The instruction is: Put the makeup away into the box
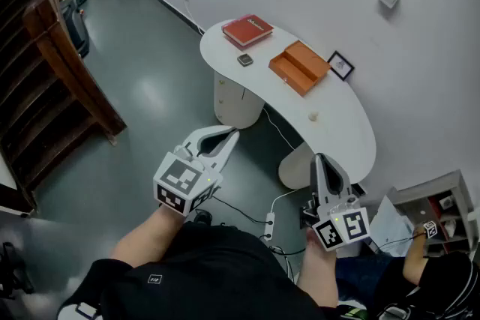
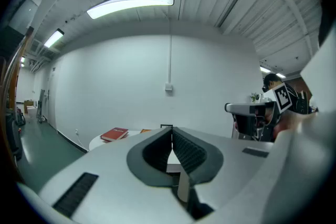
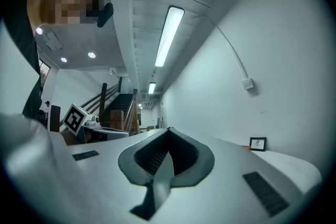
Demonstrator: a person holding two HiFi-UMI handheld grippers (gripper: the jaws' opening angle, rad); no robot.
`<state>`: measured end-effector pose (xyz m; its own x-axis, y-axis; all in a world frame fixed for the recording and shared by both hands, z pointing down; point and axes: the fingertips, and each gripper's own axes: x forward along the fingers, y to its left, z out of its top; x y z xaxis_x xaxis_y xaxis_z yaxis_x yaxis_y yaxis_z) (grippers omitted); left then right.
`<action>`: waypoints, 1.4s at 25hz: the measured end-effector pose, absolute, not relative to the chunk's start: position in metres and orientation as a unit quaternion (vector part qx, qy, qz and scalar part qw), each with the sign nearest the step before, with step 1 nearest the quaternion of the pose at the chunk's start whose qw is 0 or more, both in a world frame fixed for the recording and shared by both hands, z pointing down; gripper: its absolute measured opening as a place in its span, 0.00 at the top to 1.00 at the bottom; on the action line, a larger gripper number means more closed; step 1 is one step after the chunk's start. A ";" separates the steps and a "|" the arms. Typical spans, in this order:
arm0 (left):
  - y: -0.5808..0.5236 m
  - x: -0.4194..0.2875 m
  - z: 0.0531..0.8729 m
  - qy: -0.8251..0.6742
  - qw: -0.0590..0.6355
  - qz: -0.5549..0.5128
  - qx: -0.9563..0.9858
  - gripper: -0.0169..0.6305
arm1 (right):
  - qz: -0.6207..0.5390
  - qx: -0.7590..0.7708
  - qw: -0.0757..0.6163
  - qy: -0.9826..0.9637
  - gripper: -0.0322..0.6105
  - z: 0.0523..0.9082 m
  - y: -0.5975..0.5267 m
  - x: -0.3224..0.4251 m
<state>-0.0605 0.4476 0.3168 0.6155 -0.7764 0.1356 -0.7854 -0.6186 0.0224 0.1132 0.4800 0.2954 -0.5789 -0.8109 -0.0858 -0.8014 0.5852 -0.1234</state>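
Left gripper [image 1: 229,136] and right gripper [image 1: 321,160] are hovering clenched, empty, short of the table [image 1: 352,133], as the box [image 1: 300,67] is sitting well apart.

White curved table [image 1: 346,133] against the wall, on round white pedestals. On top, from the far end: red book [image 1: 248,30], small dark square item [image 1: 245,60], orange box [image 1: 300,67], small framed picture [image 1: 341,65] by the wall, tiny pale item [image 1: 313,116] apart from the rest.
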 end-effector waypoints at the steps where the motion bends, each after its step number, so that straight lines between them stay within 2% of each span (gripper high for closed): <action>1: 0.446 -0.058 0.316 -0.435 0.040 0.056 0.898 0.95 | -0.036 -0.452 0.066 0.889 0.90 0.296 0.479 0.115; 22: 0.435 -0.013 0.330 -0.447 0.063 0.066 0.890 0.95 | -0.079 -0.410 0.096 0.904 0.89 0.307 0.462 0.166; 35: 0.295 -0.038 0.358 -0.409 0.093 0.058 0.906 0.95 | -0.115 -0.455 0.069 0.880 0.89 0.338 0.332 0.148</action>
<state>-0.0378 0.2955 0.3579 0.6588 -0.7302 0.1813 -0.7518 -0.6481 0.1218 0.1482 0.3322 0.3382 -0.5766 -0.8169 -0.0168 -0.7854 0.5598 -0.2642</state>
